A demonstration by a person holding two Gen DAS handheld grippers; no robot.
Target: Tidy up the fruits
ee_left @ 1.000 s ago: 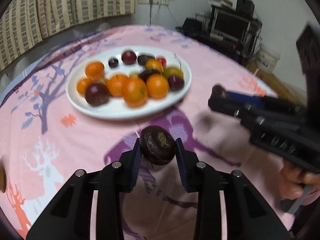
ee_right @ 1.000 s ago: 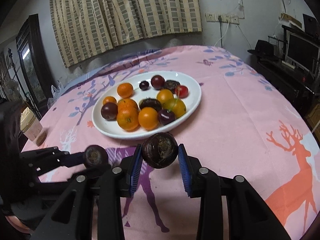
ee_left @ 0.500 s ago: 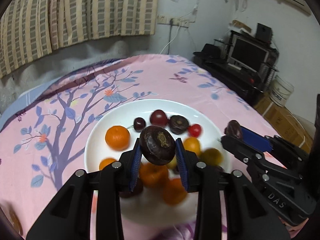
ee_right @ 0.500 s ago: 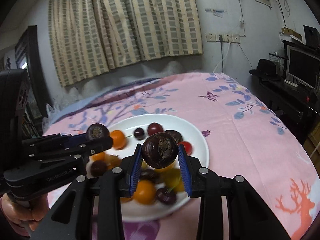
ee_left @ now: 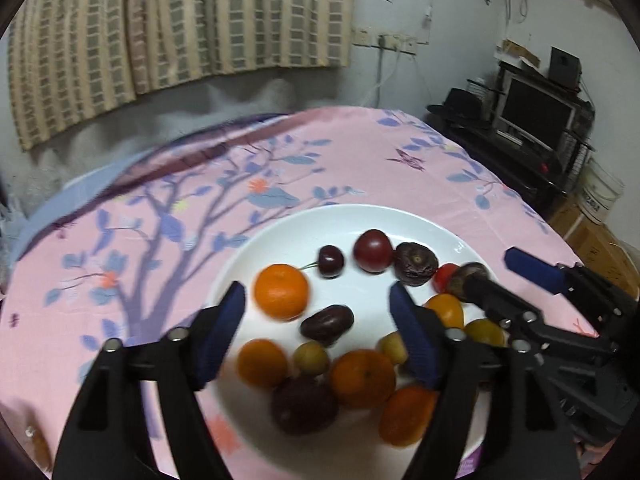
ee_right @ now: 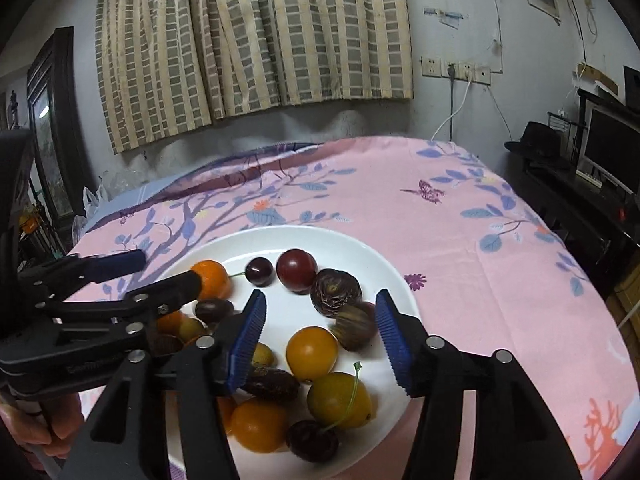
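Both tools are hovering over a round white glazed plate (ee_left: 280,224) that is sitting on a counter draped in a pink cloth printed with purple branches and blue leaves (ee_right: 460,216). The left hand-held gripper (ee_left: 316,328), in the lower centre of its own view, is standing with its ribbed blue pads spread wide and nothing between them; below the gap a smooth dark oblong date-like fruit (ee_left: 327,323) is lying among glossy round oranges (ee_left: 282,291) and small yellow-green plums. The right hand-held gripper (ee_right: 320,344) is likewise gaping, its pads flanking a blurred brown wrinkled fruit (ee_right: 354,326) that is lying on the plate just beside a dark, deeply wrinkled passion fruit (ee_right: 335,291). Bare white plate is showing toward the far rim in both views, and open pink cloth is stretching past it to the counter's curved far edge under striped checked curtains (ee_right: 256,40). Only the right view is showing a long-stemmed yellow plum (ee_right: 339,400) and a dark cherry (ee_right: 312,440) near the bottom rim; only the left view is showing a large dull maroon plum (ee_left: 304,404) at lower centre.
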